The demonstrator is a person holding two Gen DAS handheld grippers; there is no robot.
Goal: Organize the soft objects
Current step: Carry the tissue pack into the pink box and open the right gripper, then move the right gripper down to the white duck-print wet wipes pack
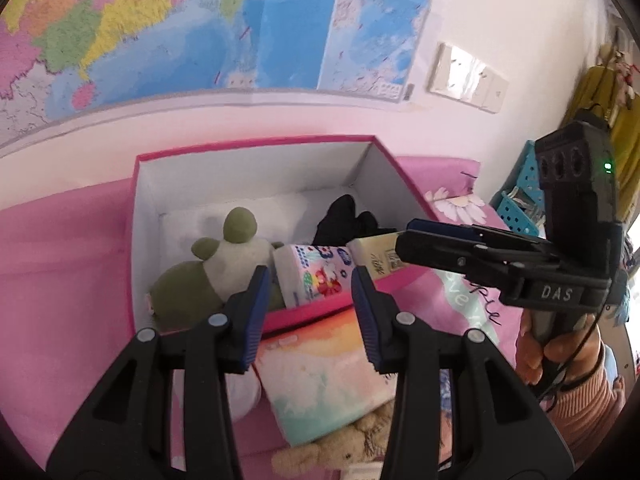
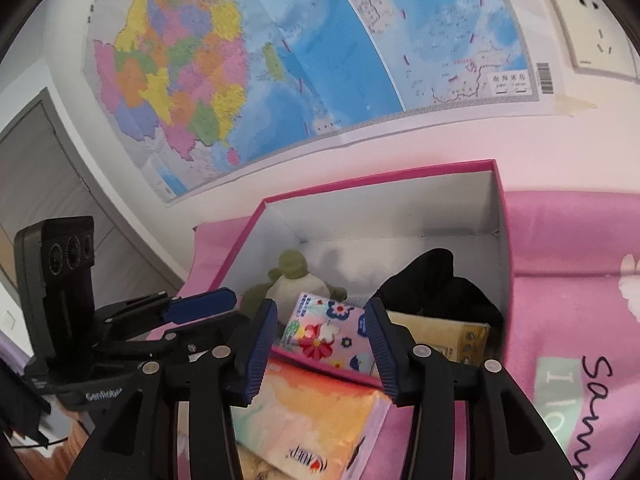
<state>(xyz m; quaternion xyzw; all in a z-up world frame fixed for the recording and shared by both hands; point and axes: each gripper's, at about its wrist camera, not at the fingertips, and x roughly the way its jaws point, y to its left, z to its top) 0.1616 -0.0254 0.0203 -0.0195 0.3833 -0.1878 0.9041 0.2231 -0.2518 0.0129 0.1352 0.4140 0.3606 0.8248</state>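
Here, a pink box (image 1: 256, 148) with white inner walls sits on a pink sheet (image 1: 60, 248) against the wall, below a map (image 1: 200, 32). Inside it: a green-and-cream plush (image 1: 224, 256) at the left, a floral tissue pack (image 1: 316, 276) leaning near the front wall, a beige pack (image 1: 378, 258) just right of it, and black cloth (image 1: 344, 220) behind them toward the right wall. Outside, touching the box's front wall, lies an orange-and-white tissue pack (image 1: 324, 376) on the sheet, with a tan plush (image 1: 340, 452) partly under its near end. Left gripper (image 1: 310, 312) hovers over the front rim, jaws apart, blue pads clear of everything; the orange pack shows below between them but is not pressed. Right gripper (image 2: 322, 346) sits over the same rim, jaws parted, nothing pinched; the floral pack shows in the gap beyond its tips. From the left view its tips reach to the beside the beige pack; contact there cannot be told. A hand (image 1: 560, 356) in a striped sleeve grips the right handle. A wall socket (image 2: 592, 32) sits right of the map.
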